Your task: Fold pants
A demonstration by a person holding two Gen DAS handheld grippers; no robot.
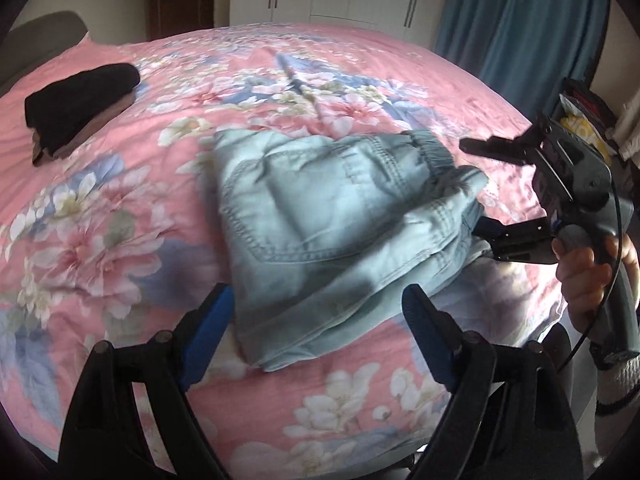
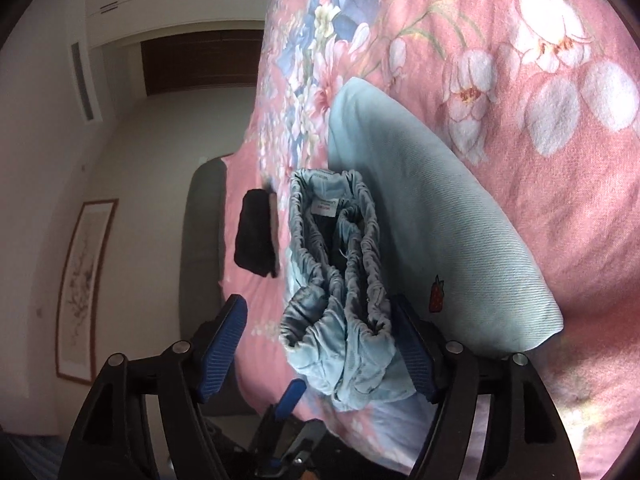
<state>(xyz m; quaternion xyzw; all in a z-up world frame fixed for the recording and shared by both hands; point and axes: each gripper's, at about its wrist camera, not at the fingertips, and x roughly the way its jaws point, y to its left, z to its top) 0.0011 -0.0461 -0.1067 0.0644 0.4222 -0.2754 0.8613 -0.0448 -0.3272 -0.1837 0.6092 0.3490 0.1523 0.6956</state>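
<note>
Blue-padded fingers [image 1: 214, 332] of the left gripper [image 1: 320, 328] sit lowest in the left wrist view, spread wide w/ nothing pinched; the near edge of the folded pants [image 1: 320, 232] lies between them on the bed, pads clear of the cloth. Pants are pale blue-green denim, folded into a compact stack near the middle of the pink floral bedspread [image 1: 120, 208], 1 back pocket facing up, elastic waistband toward the right side. Right gripper [image 1: 476, 188], held in a person's hand [image 1: 580, 276], sits at that waistband end w/ jaws apart, 1 finger above the cloth & 1 low beside it. In the right wrist view the bunched waistband [image 2: 336, 264] lies between the 2 blue pads [image 2: 224, 344]; the right-hand pad looks to be just touching the fabric, though contact is hard to judge, & the left-hand pad is well clear. Dark folded garment [image 1: 80, 108] rests well apart at the bed's far left. Blue curtain [image 1: 520, 40] hangs behind, at right.
</note>
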